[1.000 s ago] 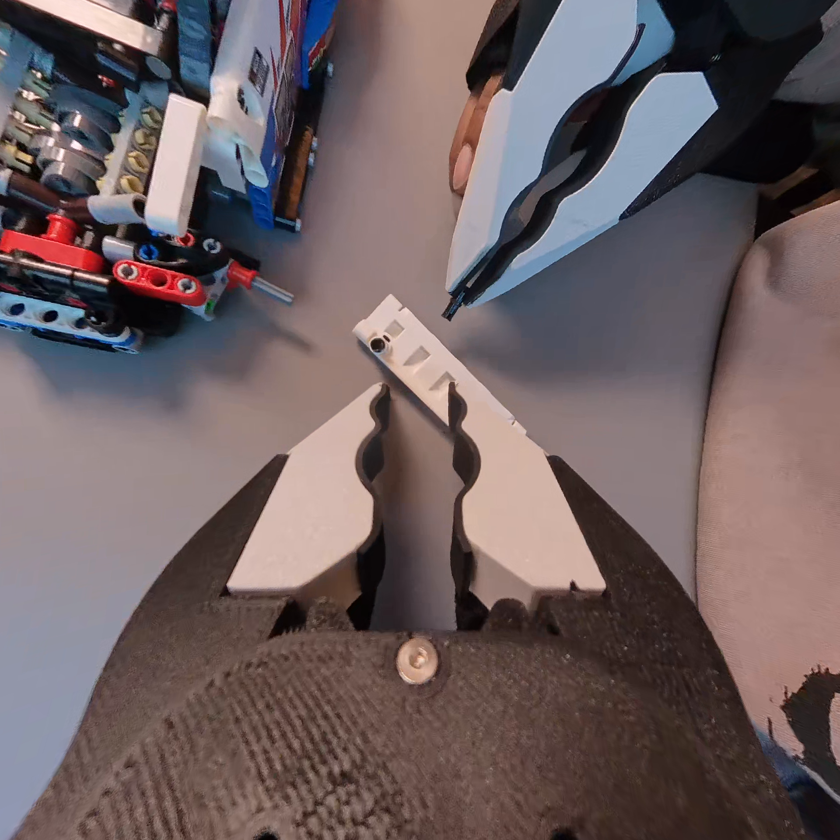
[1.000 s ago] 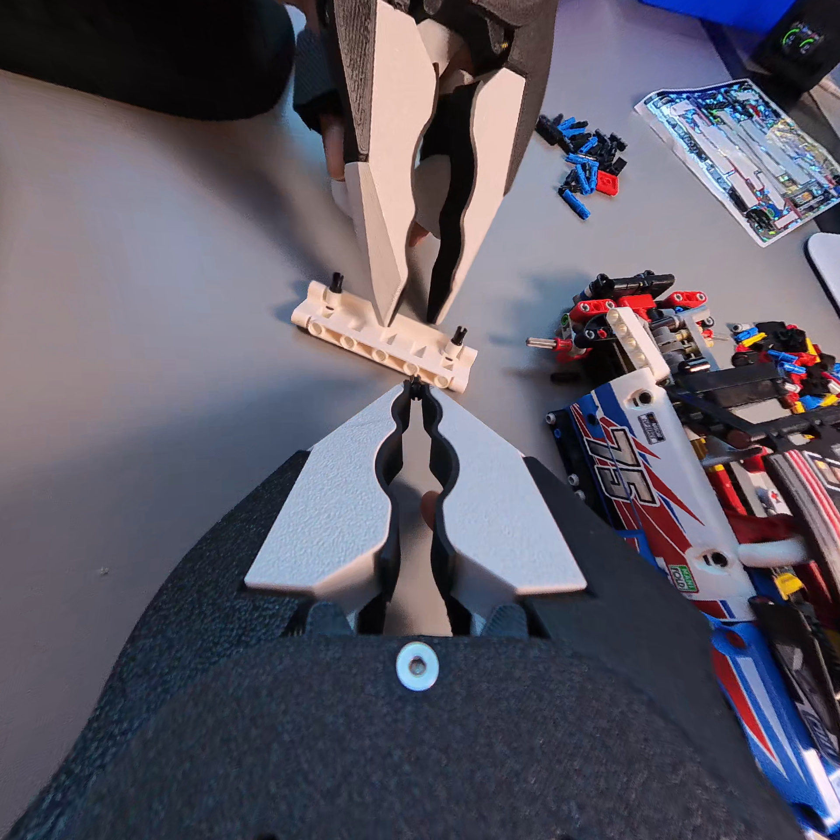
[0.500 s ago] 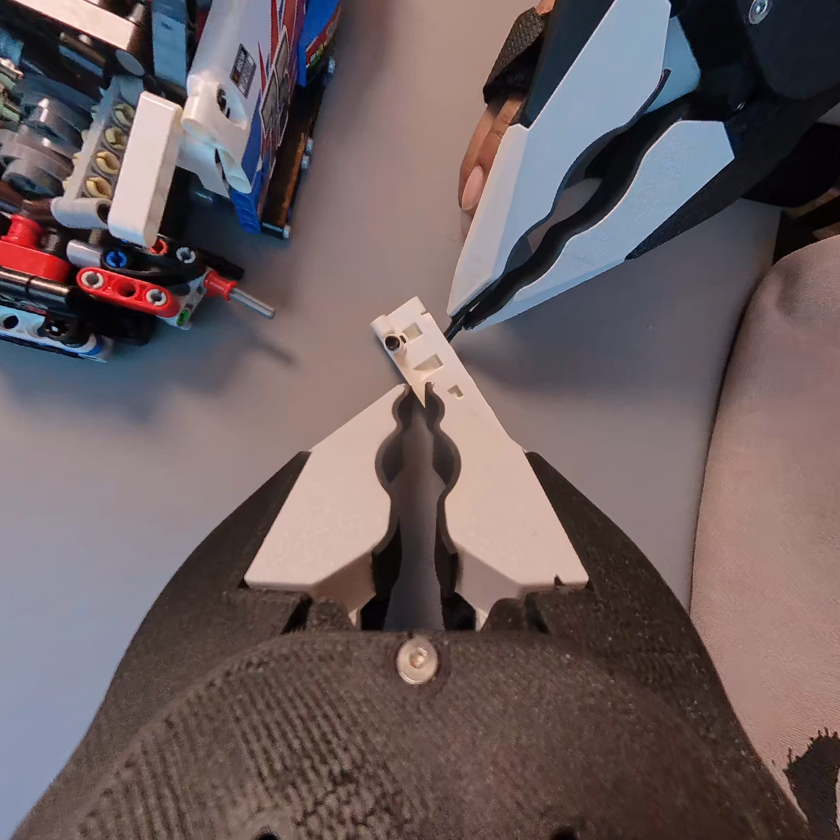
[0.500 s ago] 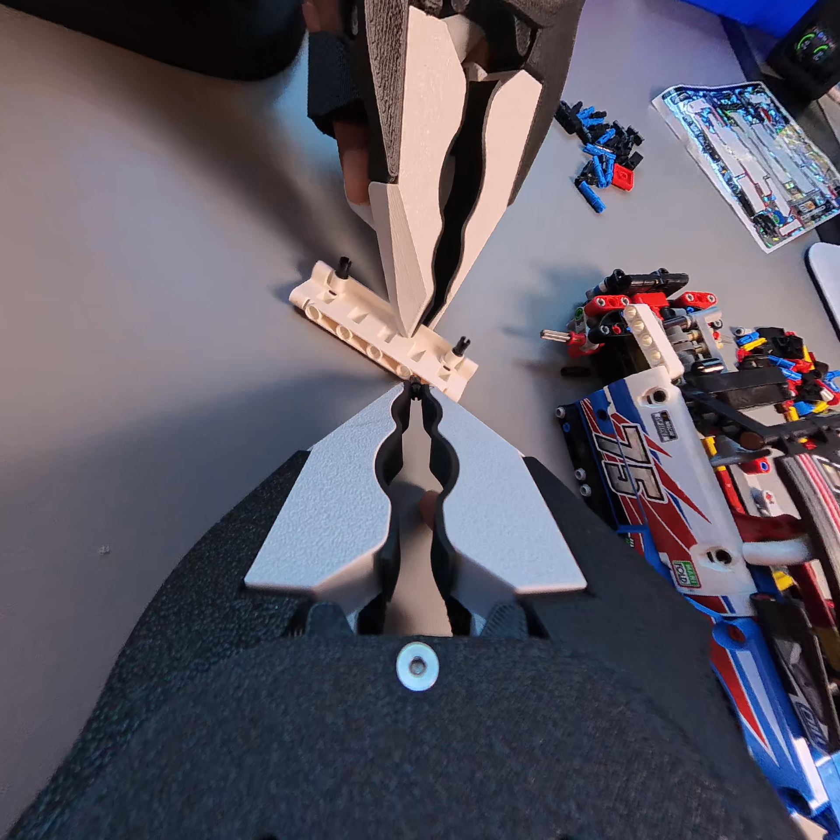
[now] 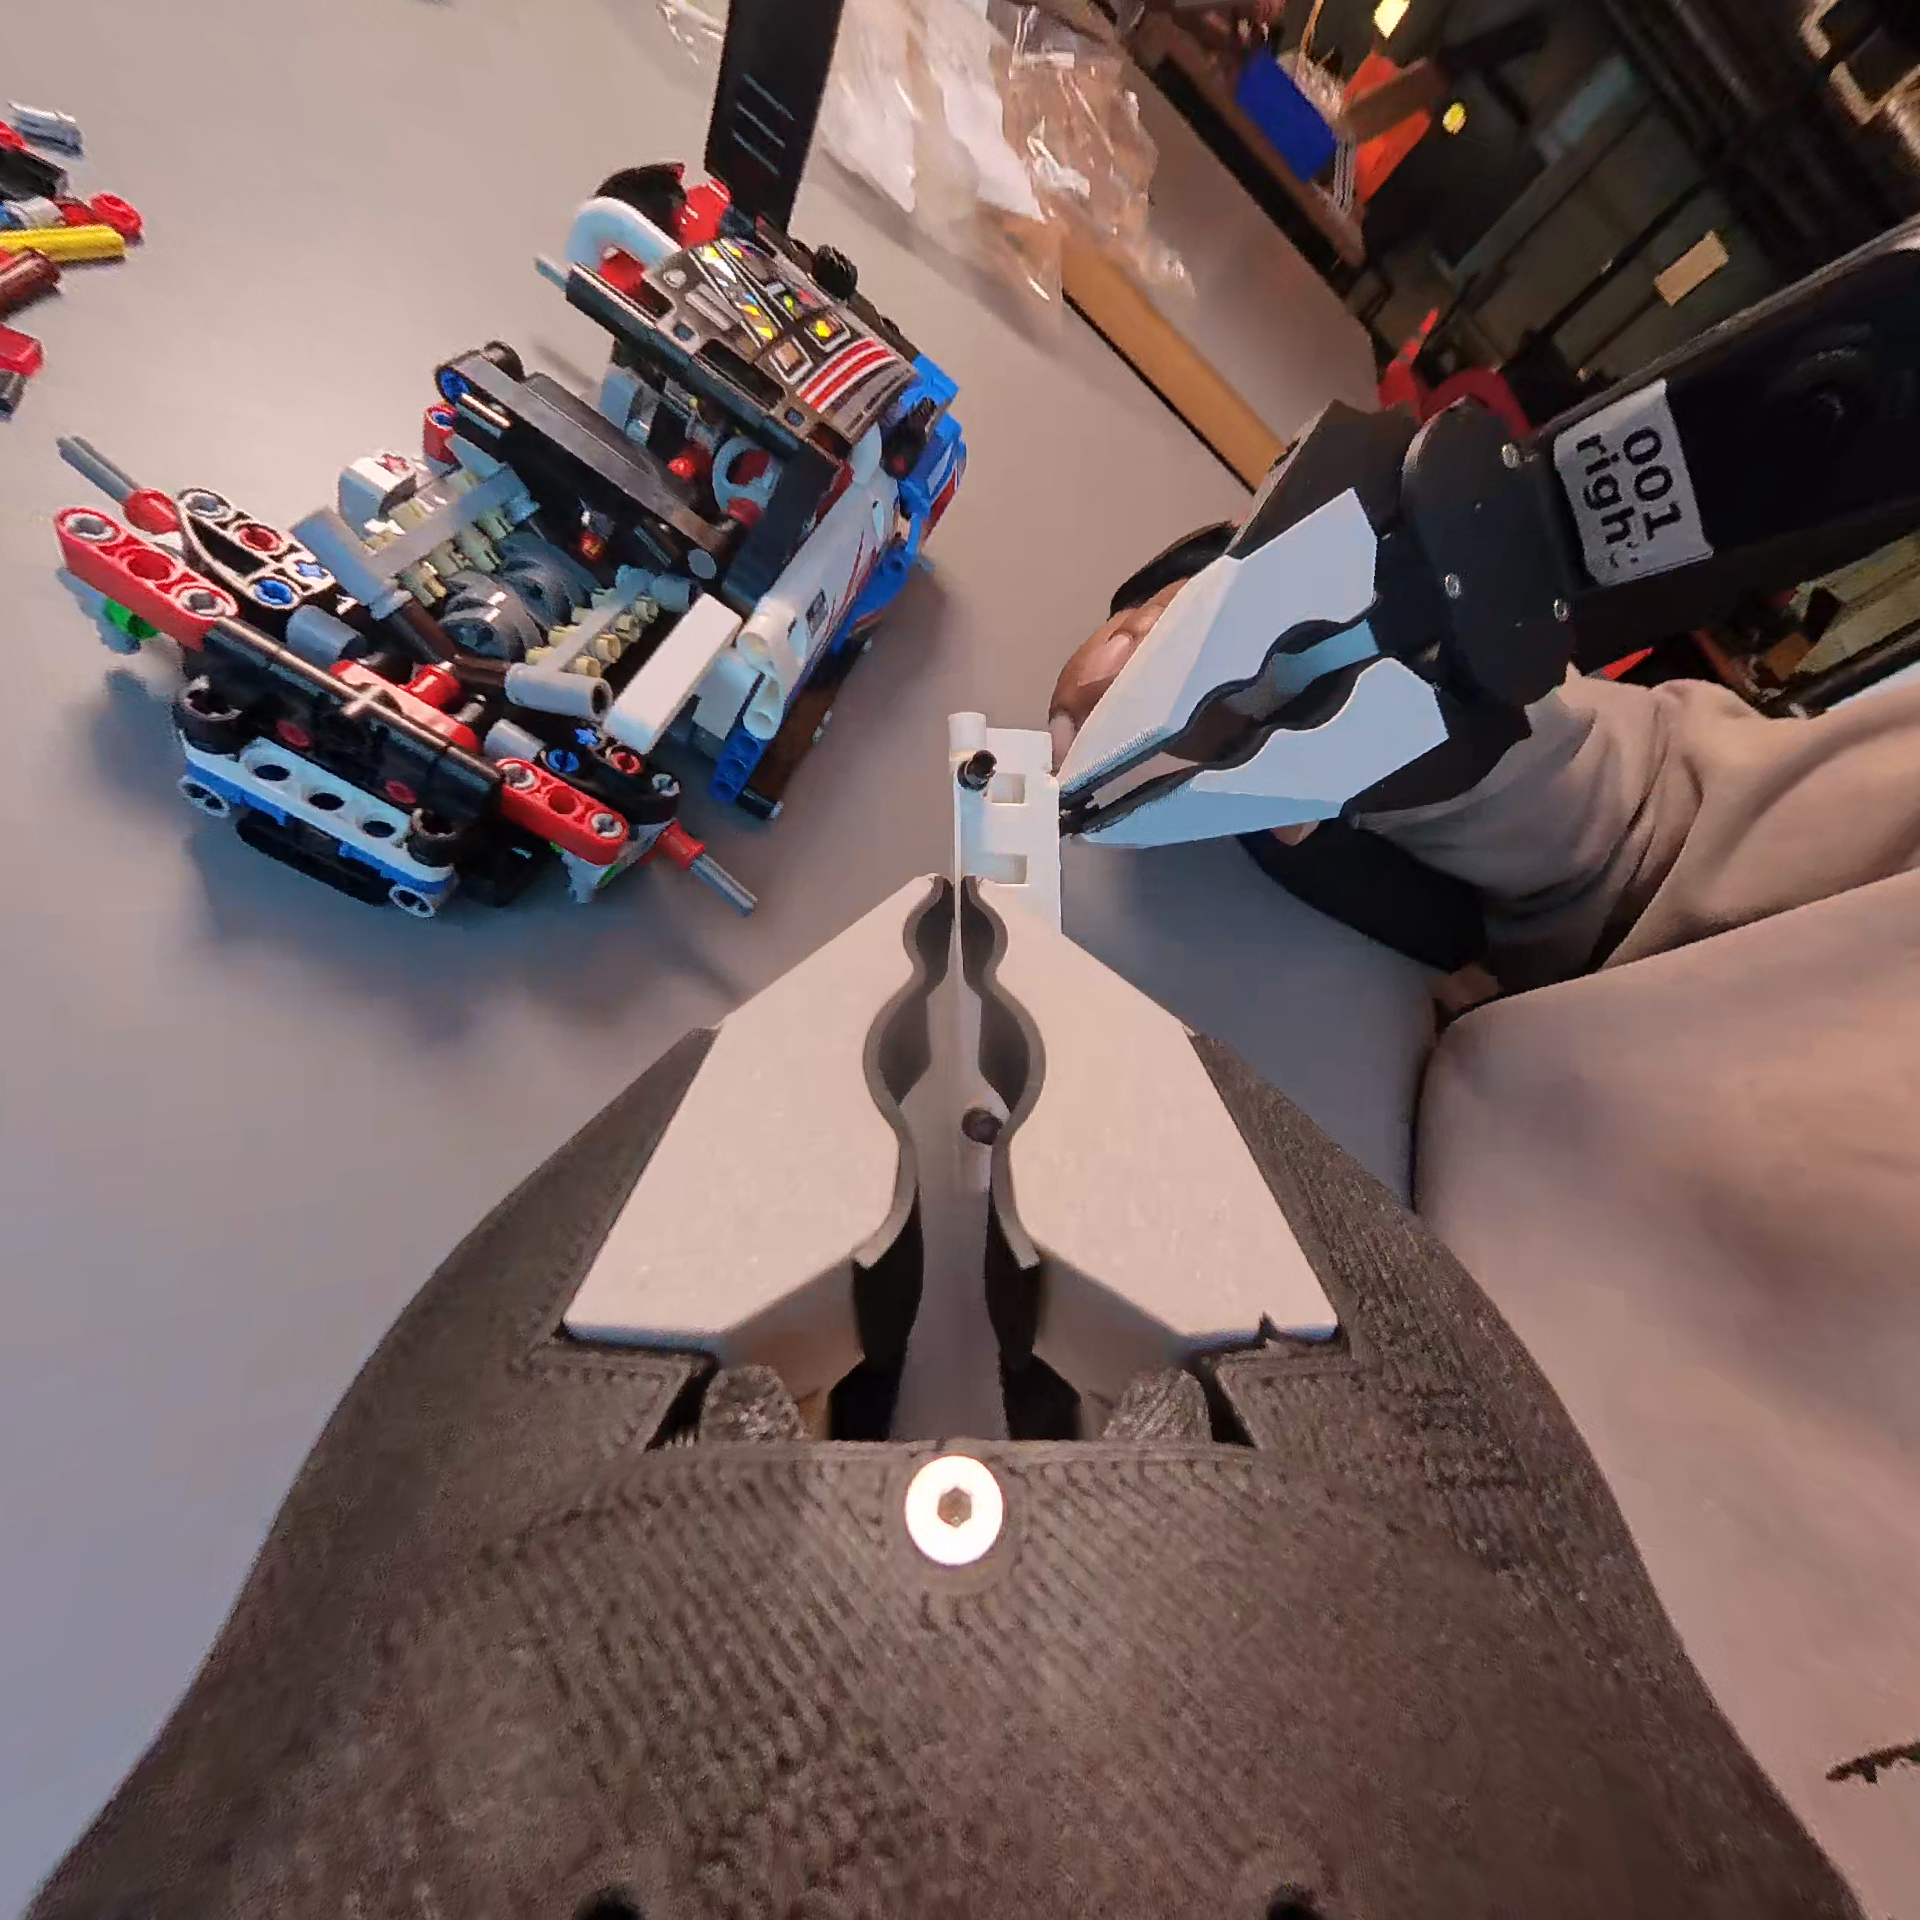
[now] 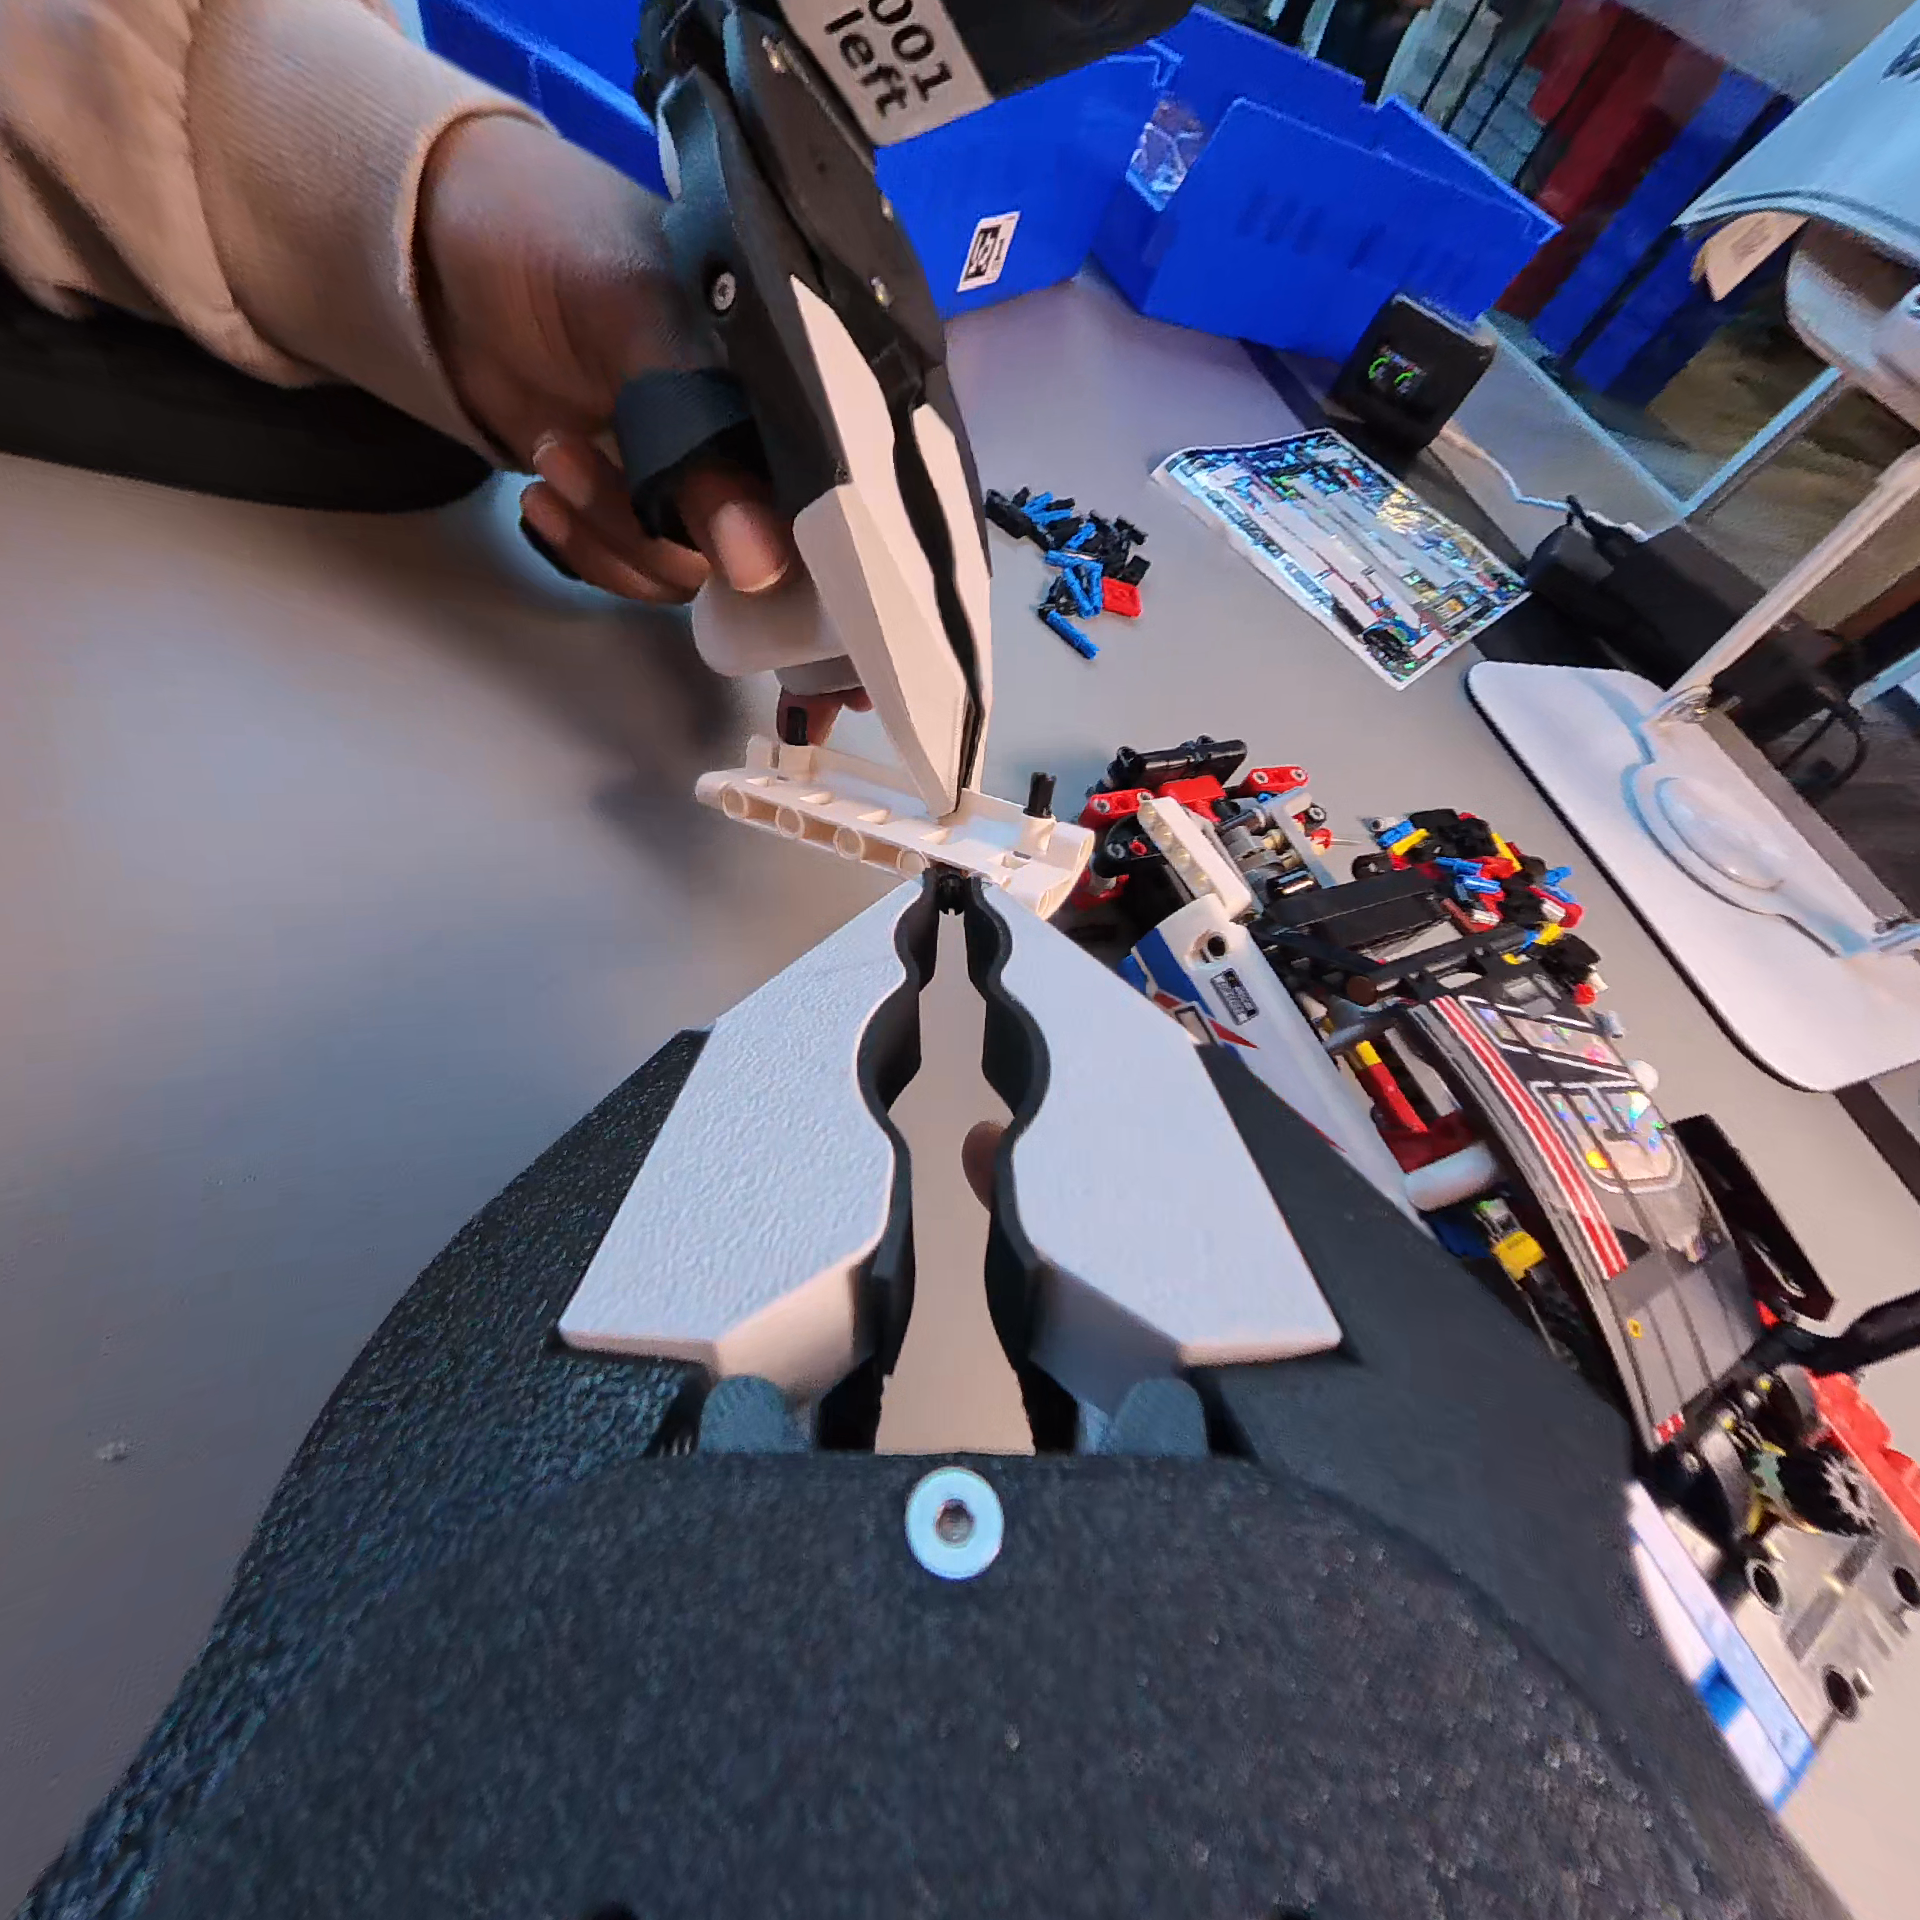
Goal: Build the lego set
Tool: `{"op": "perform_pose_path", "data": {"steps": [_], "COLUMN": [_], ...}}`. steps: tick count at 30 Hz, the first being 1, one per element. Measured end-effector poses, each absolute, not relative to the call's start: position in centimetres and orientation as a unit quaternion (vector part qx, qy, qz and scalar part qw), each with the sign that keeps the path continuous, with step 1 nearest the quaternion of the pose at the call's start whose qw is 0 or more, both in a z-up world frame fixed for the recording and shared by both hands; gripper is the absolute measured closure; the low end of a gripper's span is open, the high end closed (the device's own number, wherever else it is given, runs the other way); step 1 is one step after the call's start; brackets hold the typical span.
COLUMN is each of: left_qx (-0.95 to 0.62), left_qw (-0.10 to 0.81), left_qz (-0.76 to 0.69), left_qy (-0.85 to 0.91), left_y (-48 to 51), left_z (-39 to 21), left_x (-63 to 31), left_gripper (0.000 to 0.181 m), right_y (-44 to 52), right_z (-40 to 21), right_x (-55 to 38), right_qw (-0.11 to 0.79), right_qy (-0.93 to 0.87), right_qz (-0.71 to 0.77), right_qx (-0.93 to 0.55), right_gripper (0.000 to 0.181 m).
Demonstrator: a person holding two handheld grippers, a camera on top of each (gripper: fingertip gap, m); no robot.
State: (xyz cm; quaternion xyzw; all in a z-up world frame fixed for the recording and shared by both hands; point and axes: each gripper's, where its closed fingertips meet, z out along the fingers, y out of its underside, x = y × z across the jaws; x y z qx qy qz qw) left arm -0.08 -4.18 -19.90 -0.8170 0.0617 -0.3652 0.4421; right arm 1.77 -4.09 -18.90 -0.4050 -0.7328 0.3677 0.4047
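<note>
Each view is taken closely along its own fingers, toward 12 o'clock. The white beam (image 5: 1003,805) (image 6: 894,831) and car model (image 5: 540,603) (image 6: 1455,997) are shared, seen from opposite sides.

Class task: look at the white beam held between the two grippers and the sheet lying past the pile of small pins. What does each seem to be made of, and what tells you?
White beam: looks like hard moulded plastic, smooth and slightly glossy, with crisp round holes. Sheet: probably a foil sticker sheet; it lies flat and glints in rainbow patches.

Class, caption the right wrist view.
Left gripper holds white beam while right gripper brings black pin to it.
</note>
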Motion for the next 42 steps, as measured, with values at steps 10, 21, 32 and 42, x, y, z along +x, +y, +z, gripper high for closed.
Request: {"op": "perform_pose_path", "data": {"steps": [10, 21, 32, 42], "left_qx": [-0.808, -0.801, -0.789, -0.769], "left_qw": [0.502, 0.551, 0.553, 0.592], "left_qz": [-0.309, -0.234, -0.261, -0.235], "left_qy": [0.010, -0.027, -0.064, -0.053], "left_y": [-2.8, -2.5, -2.6, -2.8], "left_z": [-19.0, -17.8, -17.8, -16.4], "left_x": [-1.2, -3.2, -3.1, -3.3], "left_gripper": [0.181, 0.181, 0.181, 0.180], "right_y": [-2.4, -2.4, -2.4, -1.9], "right_z": [-17.9, -17.0, -17.1, -16.9], "right_x": [0.7, -0.4, -0.9, -1.6], "right_qw": [0.433, 0.438, 0.446, 0.401], "right_qy": [-0.676, -0.617, -0.599, -0.505], "right_qz": [0.363, 0.385, 0.387, 0.457], "right_qx": [-0.473, -0.528, -0.541, -0.612], "right_gripper": [0.180, 0.180, 0.180, 0.180]}}
